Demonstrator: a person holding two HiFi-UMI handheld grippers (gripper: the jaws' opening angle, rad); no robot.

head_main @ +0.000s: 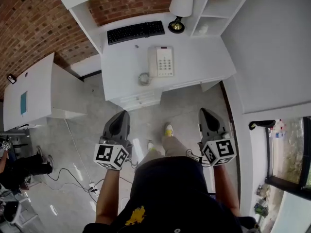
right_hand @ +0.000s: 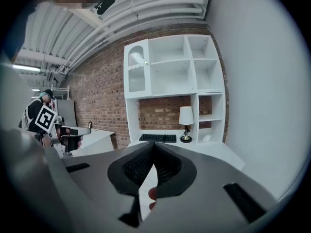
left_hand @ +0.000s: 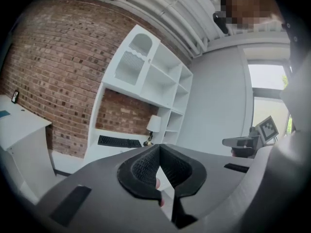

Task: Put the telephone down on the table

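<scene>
Right now the person stands back from the white bench [head_main: 204, 62], well apart from it, with both arms held low in front. The left tongs [head_main: 123, 114] are clenched tight with nothing between them, and the right tongs [head_main: 203, 112] are the same, pressed together and empty.

The cream-white plastic push-button telephone [head_main: 162, 61] lies flat near the bench's front edge, between a black keyboard [head_main: 135, 32] and the front lip. Its handset seems to rest along its left side. A grey coiled cord [head_main: 144, 78] is bunched just beside its front-left corner. A small lamp with a white shade [head_main: 181, 8] stands behind it, by the shelves.

To my eye the telephone should be light and stiff, but its smooth shell looks slippery for narrow pads. The handset probably sits loose in its cradle, and the springy cord could tug on whatever is lifted. I would grip the handset across its slim middle, or pinch the base by its long side edges and keep it level.
</scene>
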